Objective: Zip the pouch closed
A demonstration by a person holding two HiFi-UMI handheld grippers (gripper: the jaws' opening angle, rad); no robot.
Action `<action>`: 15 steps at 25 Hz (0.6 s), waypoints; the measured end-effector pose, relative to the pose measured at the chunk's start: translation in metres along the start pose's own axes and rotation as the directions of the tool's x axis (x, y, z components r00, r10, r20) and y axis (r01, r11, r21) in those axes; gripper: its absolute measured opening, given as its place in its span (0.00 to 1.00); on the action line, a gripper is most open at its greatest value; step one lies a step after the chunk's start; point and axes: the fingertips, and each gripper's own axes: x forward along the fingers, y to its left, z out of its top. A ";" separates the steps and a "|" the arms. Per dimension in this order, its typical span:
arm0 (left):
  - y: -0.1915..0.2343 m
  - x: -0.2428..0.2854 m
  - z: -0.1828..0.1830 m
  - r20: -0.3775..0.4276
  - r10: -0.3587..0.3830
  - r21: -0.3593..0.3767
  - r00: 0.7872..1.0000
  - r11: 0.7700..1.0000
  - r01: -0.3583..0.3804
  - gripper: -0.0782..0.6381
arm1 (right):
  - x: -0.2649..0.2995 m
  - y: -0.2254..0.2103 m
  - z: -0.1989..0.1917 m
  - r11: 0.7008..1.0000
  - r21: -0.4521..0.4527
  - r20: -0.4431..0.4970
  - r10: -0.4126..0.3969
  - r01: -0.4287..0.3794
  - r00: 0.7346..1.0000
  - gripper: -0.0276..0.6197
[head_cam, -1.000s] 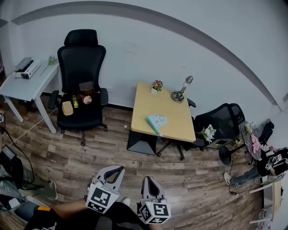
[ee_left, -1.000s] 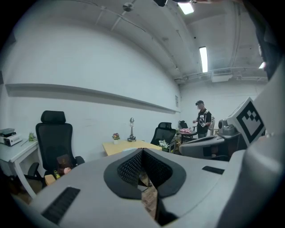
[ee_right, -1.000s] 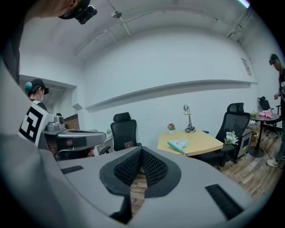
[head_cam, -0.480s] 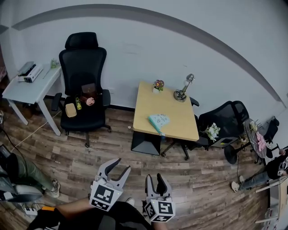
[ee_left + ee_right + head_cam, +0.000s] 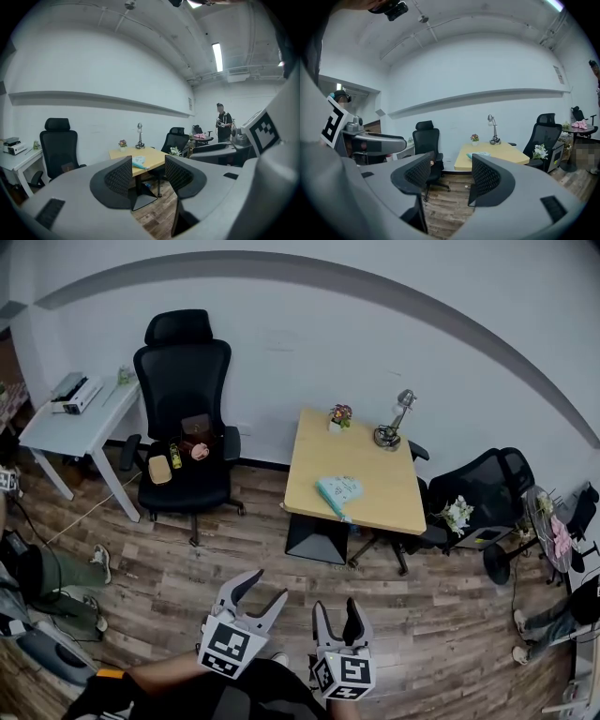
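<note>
A light teal pouch [image 5: 337, 493] lies on the small wooden table [image 5: 375, 498] across the room, near its front left edge. It also shows in the left gripper view, pouch [image 5: 139, 163], and faintly in the right gripper view, pouch [image 5: 478, 154]. My left gripper [image 5: 259, 588] and right gripper [image 5: 337, 609] hang side by side over the wooden floor, well short of the table. Both have just been opening and stand open, with nothing between the jaws. Each points toward the table: left gripper [image 5: 148, 168], right gripper [image 5: 451, 164].
A black office chair [image 5: 183, 427] with small items on its seat stands left of the table, beside a white desk [image 5: 70, 423] with a printer. A lamp [image 5: 394, 423] and flower pot [image 5: 339, 415] sit on the table's far end. Another black chair [image 5: 478, 488] is on the right. A person [image 5: 224, 123] stands far right.
Both grippers' jaws have gone from shut to wide open. Both grippers have shifted a little to the right and forward over the floor.
</note>
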 end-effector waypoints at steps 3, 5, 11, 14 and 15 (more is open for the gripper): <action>-0.007 0.006 0.001 0.005 0.010 -0.009 1.000 1.000 -0.010 0.40 | 0.000 -0.008 0.000 1.000 -0.009 0.003 0.016 -0.016 1.000 0.48; -0.013 0.011 0.003 0.014 0.016 -0.014 1.000 1.000 -0.015 0.40 | 0.000 -0.015 0.002 0.999 -0.022 0.007 0.027 -0.027 1.000 0.49; -0.033 0.027 0.011 0.042 0.043 -0.032 0.998 0.999 -0.041 0.40 | -0.001 -0.038 0.009 0.995 -0.081 0.001 0.059 -0.059 0.998 0.49; -0.045 0.032 0.010 0.041 0.051 -0.040 0.998 0.998 -0.049 0.40 | -0.005 -0.047 0.009 0.992 -0.108 -0.013 0.071 -0.072 0.997 0.49; -0.049 0.034 0.010 0.038 0.052 -0.040 0.998 0.998 -0.050 0.40 | -0.006 -0.051 0.009 0.990 -0.115 -0.016 0.074 -0.075 0.997 0.49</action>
